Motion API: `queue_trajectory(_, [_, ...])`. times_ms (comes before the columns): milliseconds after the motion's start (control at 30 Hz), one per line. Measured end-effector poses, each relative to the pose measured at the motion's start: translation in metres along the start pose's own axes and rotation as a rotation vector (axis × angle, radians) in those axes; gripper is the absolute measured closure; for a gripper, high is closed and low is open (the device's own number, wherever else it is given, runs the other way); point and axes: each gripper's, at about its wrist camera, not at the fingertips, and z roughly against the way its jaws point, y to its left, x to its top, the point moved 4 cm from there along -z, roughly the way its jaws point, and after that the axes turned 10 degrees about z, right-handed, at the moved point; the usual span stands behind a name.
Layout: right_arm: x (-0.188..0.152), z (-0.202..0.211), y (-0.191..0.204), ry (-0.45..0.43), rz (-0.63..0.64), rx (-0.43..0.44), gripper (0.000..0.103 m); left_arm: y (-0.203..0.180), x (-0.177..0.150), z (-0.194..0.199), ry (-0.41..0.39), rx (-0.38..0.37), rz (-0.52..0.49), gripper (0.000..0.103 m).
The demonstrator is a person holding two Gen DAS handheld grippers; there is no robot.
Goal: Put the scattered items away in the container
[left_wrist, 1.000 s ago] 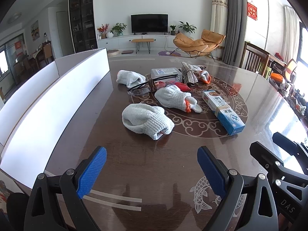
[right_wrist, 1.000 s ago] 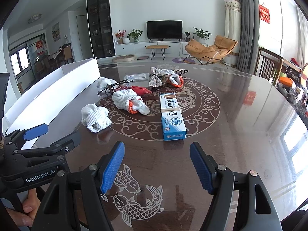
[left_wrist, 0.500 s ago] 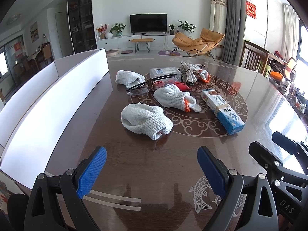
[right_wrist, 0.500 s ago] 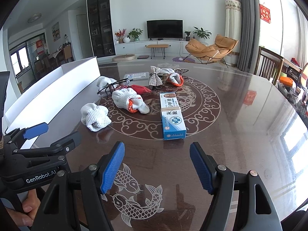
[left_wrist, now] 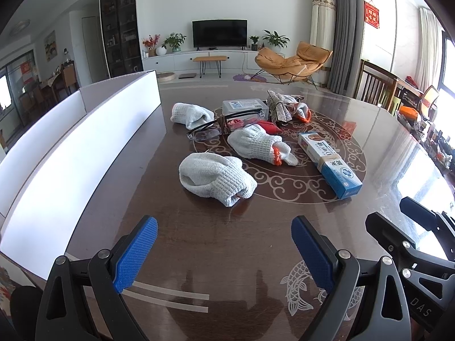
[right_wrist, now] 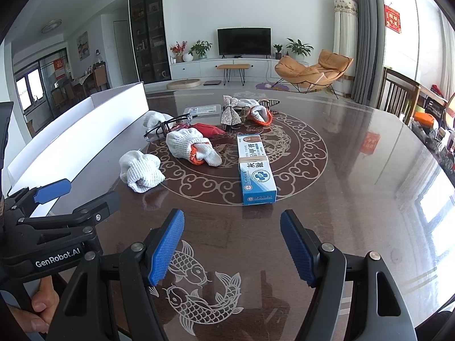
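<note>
Scattered items lie on a dark round table. The nearest white knit glove lies just ahead of my open, empty left gripper. Behind it are a second white glove with orange cuff, a third glove, black glasses, a clear plastic box, a silver bow and a blue-white carton. The carton lies straight ahead of my open, empty right gripper. The white container stands along the left.
The left gripper's body shows at the left of the right wrist view, and the right gripper's body at the right of the left wrist view. Chairs stand beyond the table's far right edge.
Both grippers have crept slightly forward toward the items. Nothing on the table has moved.
</note>
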Motion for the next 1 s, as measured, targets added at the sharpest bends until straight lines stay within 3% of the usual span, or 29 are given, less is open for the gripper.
queue_trajectory(467, [-0.006, -0.017, -0.006, 0.035, -0.018, 0.025, 0.031, 0.011, -0.003, -0.022, 0.044, 0.022, 0.012, 0.007])
queue_trajectory(800, [-0.012, -0.065, -0.014, 0.164, 0.025, 0.106, 0.031, 0.001, 0.001, -0.062, 0.144, 0.016, -0.048, 0.007])
queue_trajectory(1000, [-0.003, -0.091, -0.023, 0.213, 0.053, 0.106, 0.031, -0.006, 0.008, -0.094, 0.194, 0.049, -0.079, 0.007])
